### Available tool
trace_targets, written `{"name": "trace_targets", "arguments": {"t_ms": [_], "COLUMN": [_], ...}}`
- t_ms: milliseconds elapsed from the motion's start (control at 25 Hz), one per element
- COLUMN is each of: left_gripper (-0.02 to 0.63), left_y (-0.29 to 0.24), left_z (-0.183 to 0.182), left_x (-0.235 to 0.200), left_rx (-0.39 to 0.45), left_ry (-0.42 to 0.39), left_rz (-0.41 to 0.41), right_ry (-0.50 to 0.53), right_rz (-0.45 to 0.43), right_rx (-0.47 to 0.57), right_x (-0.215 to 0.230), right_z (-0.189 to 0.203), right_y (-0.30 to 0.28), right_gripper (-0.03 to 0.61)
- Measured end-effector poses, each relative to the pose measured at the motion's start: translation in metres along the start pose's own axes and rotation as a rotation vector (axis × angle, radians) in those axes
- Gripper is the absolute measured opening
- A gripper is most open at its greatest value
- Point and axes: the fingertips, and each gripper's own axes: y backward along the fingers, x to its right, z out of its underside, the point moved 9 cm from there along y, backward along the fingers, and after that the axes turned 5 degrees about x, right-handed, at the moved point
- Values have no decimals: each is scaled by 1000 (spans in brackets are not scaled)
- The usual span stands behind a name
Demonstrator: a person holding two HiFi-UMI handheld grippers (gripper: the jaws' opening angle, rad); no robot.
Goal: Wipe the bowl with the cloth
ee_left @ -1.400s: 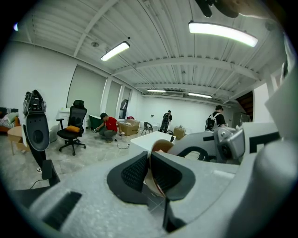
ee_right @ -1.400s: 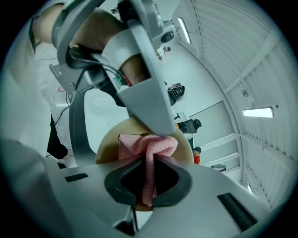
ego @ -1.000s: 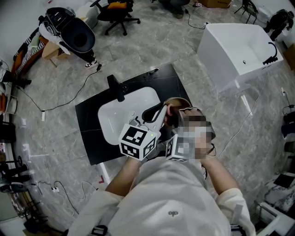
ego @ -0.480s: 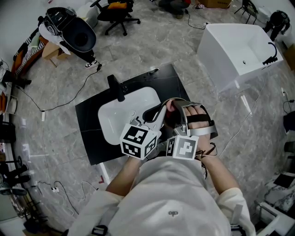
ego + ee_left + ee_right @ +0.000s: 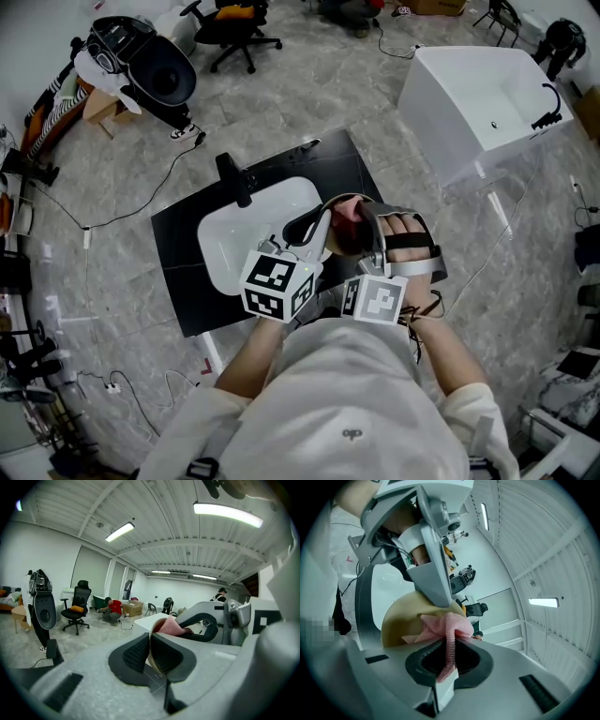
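Right gripper view: right claw (image 5: 449,660) clamped on knitted pink cloth (image 5: 447,625), left claw (image 5: 150,651) pinching thin rim of tan bowl (image 5: 401,616)

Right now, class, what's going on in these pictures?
A person works over a white sink with a gripper in each hand. The left gripper is clamped on the rim of a tan bowl, holding it up. The right gripper pinches a pink cloth, bunched against the bowl's inside. Wiping looks under way.
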Motion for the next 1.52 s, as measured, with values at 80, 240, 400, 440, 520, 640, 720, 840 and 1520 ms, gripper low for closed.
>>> {"name": "trace_targets", "arguments": {"t_ms": [80, 240, 400, 440, 520, 640, 720, 840, 1520], "left_gripper": [25, 25, 26, 26, 26, 26, 26, 26, 25], "left_y": [1, 1, 4, 4, 5, 5, 5, 5, 3], "left_z": [-1, -2, -3, -4, -6, -6, -5, -3, 8], "left_x": [1, 7, 7, 6, 5, 6, 7, 7, 0], "left_rx": [4, 3, 12, 18, 28, 30, 27, 23, 42], "left_ry": [-14, -19, -23, -21, -18, -30, -38, -43, -42], "left_rz": [0, 26, 24, 20, 15, 20, 19, 14, -24], "right_ry": [-2, -9, -15, -14, -19, -46, -70, -79, -379], "right_rz": [-19, -48, -62, -71, -106, -156, -177, -191, -335], "right_rx": [-4, -13, -6, -1, 14, 35, 46, 49, 172], "right_x": [-4, -13, -17, -19, -26, -35, -36, -35, -23], "right_z": [1, -1, -4, -6, -10, -15, -17, -15, -31], "right_y": [-1, -6, -7, -6, -5, -4, -3, -2, 15], "right_gripper": [17, 17, 17, 17, 17, 17, 17, 17, 17]}}
